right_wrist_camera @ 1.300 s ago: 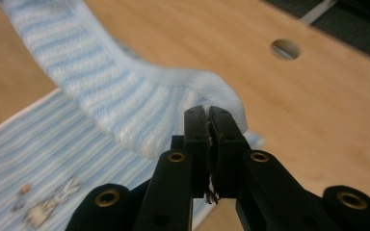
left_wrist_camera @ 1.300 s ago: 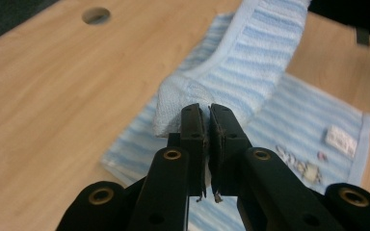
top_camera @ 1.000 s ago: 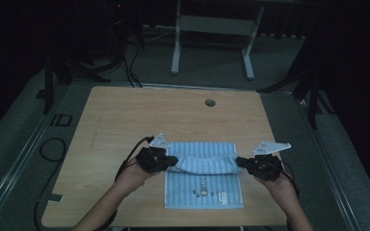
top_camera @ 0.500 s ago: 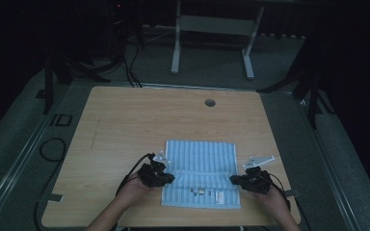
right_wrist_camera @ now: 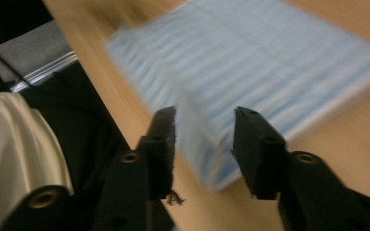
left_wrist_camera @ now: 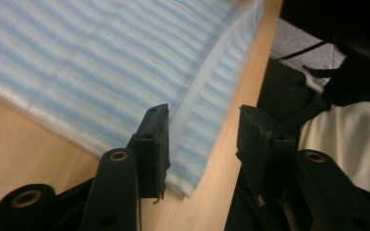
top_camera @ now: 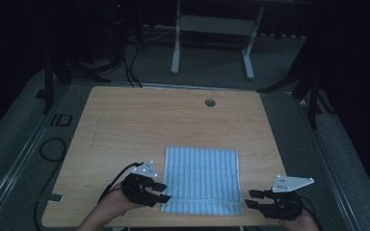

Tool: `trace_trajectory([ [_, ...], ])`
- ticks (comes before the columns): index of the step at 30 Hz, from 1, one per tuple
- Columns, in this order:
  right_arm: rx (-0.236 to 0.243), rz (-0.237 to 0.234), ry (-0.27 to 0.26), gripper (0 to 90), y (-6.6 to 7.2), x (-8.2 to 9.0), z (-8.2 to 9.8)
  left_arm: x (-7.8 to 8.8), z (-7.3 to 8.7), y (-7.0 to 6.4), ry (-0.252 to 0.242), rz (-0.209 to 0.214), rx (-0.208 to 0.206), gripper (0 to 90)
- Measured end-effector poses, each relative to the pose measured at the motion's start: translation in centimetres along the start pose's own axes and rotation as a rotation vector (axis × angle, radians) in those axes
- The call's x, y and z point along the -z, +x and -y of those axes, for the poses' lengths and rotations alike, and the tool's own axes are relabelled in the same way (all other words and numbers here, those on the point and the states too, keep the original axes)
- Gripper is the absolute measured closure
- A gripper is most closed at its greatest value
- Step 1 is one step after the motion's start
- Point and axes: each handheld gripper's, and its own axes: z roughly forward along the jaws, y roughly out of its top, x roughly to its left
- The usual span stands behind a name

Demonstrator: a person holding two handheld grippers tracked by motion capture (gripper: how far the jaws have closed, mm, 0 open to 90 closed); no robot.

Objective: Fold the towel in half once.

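Note:
A blue-and-white striped cloth (top_camera: 202,175) lies flat and folded on the wooden table (top_camera: 149,120), its near edge close to the table's front. My left gripper (top_camera: 162,192) sits at the cloth's near left corner, my right gripper (top_camera: 251,198) at its near right corner. Both pairs of jaws have just been opening. In the left gripper view the cloth (left_wrist_camera: 101,62) reaches with its corner between the spread jaws of that gripper (left_wrist_camera: 204,144), not pinched. In the blurred right gripper view, the corner of the cloth (right_wrist_camera: 270,62) likewise lies loose between the parted jaws of that gripper (right_wrist_camera: 204,139).
A round cable hole (top_camera: 210,102) sits near the table's far edge. Beyond it stands a white table frame (top_camera: 212,24). A black cable (top_camera: 53,149) loops on the floor at the left. The person's light clothing (left_wrist_camera: 347,139) is just behind the table's front edge.
Both grippers came toward the front edge with the cloth's lifted edge, laying it flat. Their jaws then parted and let the corners go.

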Motion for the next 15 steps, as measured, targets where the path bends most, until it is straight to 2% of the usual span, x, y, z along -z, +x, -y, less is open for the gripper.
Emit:
trace_trajectory([
  [1, -0.030, 0.032, 0.009, 56.7, -0.6, -0.3, 0.5, -0.4, 0.3, 0.3, 0.008, -0.003, 0.010, 49.5],
  [3, -0.048, 0.041, 0.019, 56.1, -0.8, -0.5, 0.7, -1.1, 0.5, 0.8, 0.014, -0.007, 0.034, 49.5],
  [4, -0.062, 0.037, 0.033, 55.8, -1.2, -1.4, 0.9, -1.7, 0.7, 1.0, 0.017, -0.002, 0.053, 47.2],
  [5, -0.067, 0.013, 0.031, 55.5, -1.2, -1.7, 0.9, -2.1, 0.7, 1.1, 0.025, 0.003, 0.061, 44.5],
  [6, -0.067, 0.013, 0.031, 55.5, -1.2, -1.7, 0.9, -2.7, 0.8, 1.2, 0.041, 0.001, 0.069, 44.5],
  [7, -0.067, -0.010, 0.031, 54.8, -1.1, -2.1, 0.8, -3.3, 0.9, 1.3, 0.064, -0.016, 0.067, 44.3],
  [9, -0.042, 0.016, 0.074, 54.4, -1.2, -3.5, 0.8, -4.2, 1.0, 1.6, 0.094, -0.019, 0.072, 44.3],
  [10, -0.067, 0.008, 0.101, 56.2, -1.7, -4.7, 0.8, -4.7, 1.0, 1.6, 0.108, -0.022, 0.070, 44.3],
  [13, -0.065, 0.008, 0.120, 56.2, -2.0, -5.6, 0.9, -5.5, 1.1, 1.5, 0.129, -0.030, 0.065, 44.4],
  [15, -0.068, 0.031, 0.162, 58.3, -2.3, -6.6, 1.1, -5.9, 1.2, 1.4, 0.141, -0.045, 0.048, 45.1],
])
